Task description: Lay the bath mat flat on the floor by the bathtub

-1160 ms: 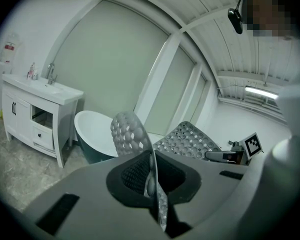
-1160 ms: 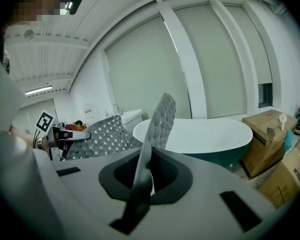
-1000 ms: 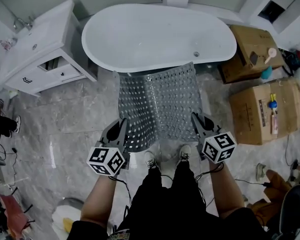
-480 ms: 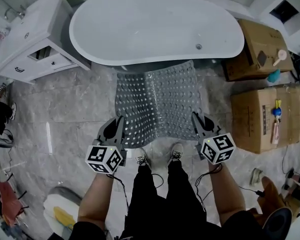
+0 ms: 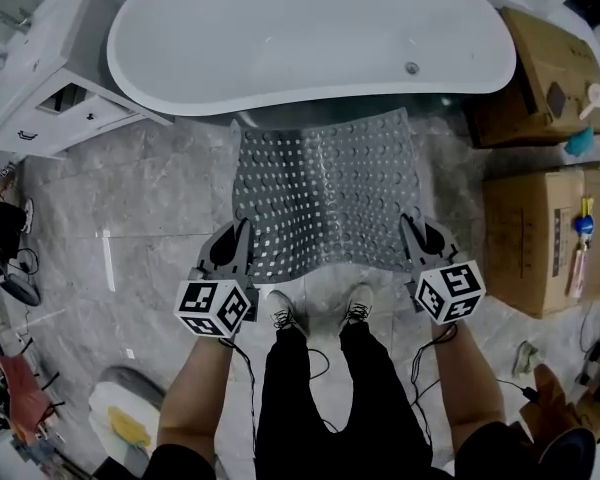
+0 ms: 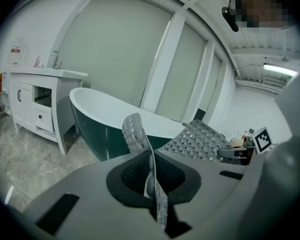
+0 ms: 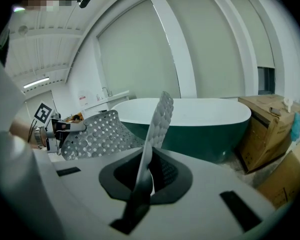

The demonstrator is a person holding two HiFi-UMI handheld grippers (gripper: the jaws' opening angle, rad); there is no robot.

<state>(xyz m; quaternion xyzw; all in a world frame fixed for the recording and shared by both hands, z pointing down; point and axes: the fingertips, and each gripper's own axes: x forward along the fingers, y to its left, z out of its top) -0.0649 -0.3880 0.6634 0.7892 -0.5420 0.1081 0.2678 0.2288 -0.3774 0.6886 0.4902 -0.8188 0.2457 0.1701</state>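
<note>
We see the white bathtub (image 5: pixel 310 28) up top, grey marble floor (image 5: pixel 150 218) below it. The grey perforated bath mat (image 5: pixel 325 193) spans from the tub's base toward our feet, sagging btwn the tongs. L gripper (image 5: pixel 234 243) is clamped on the mat's near-left corner, and R gripper (image 5: pixel 414 236) is clamped on its near-right corner.

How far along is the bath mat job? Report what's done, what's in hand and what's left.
Done: the bath mat is spread open in front of the bathtub, far edge near its base. In hand: the left gripper and right gripper each clamp a near corner, holding that edge off the floor. Left: lower it flat and release.
</note>
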